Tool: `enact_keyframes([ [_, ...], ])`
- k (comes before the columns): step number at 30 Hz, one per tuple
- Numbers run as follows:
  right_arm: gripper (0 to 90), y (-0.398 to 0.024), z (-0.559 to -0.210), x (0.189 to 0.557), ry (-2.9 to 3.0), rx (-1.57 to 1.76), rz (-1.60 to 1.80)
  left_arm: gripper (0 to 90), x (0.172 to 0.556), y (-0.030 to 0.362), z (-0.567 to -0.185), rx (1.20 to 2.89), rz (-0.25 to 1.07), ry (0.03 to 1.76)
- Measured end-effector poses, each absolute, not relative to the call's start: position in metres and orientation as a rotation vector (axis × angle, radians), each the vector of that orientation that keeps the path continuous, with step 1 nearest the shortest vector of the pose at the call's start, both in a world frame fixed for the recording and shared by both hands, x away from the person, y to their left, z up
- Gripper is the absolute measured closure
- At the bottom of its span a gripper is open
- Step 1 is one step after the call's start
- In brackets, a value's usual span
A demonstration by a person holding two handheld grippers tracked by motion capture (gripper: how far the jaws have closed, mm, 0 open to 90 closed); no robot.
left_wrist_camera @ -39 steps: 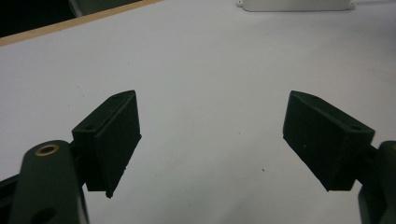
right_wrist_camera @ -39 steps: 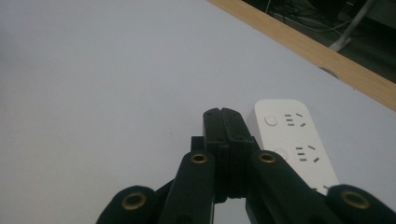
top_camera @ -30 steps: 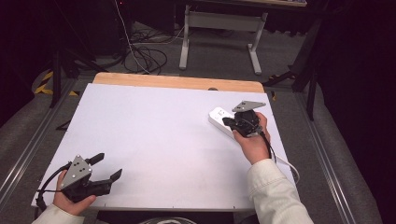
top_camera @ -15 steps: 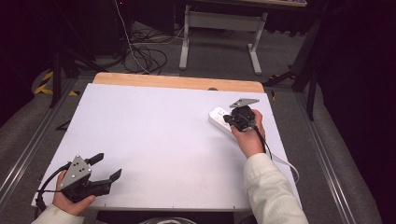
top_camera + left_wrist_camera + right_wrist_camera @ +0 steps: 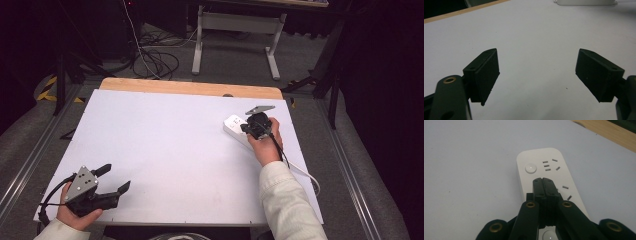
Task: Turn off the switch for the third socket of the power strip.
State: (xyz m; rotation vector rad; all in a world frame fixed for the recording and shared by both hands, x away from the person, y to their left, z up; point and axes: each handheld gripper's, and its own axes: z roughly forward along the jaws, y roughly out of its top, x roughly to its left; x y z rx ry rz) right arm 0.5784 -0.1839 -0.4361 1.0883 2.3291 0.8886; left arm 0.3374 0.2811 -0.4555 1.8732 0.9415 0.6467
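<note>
A white power strip (image 5: 234, 126) lies near the table's right edge, its white cord (image 5: 305, 172) trailing toward the front right. In the right gripper view the power strip (image 5: 541, 165) shows a round button (image 5: 530, 168) and socket slots. My right gripper (image 5: 545, 181) hangs just over the strip, jaws pressed together with nothing between them; from above the right gripper (image 5: 248, 128) sits over the strip's near half. My left gripper (image 5: 116, 177) rests at the table's front left, jaws wide apart. In its own view the left gripper (image 5: 536, 75) holds nothing, only bare table between the jaws.
The white table top (image 5: 165, 145) has a wooden far edge (image 5: 190, 87). Beyond it stand a desk frame (image 5: 235, 30) and loose cables (image 5: 150, 60) on the floor. Metal rails (image 5: 350, 165) run along both sides of the table.
My right hand has moved a little lower and toward the far end of the power strip. The left hand has stayed where it was.
</note>
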Motion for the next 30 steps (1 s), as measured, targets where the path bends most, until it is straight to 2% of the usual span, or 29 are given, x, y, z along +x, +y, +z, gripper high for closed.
enact_keyframes([
  [30,90.0,-0.1762,-0.4459,0.5859,2.362,1.085,0.804,19.4,0.3386,0.2801,-0.4556,1.874,0.637,0.937],
])
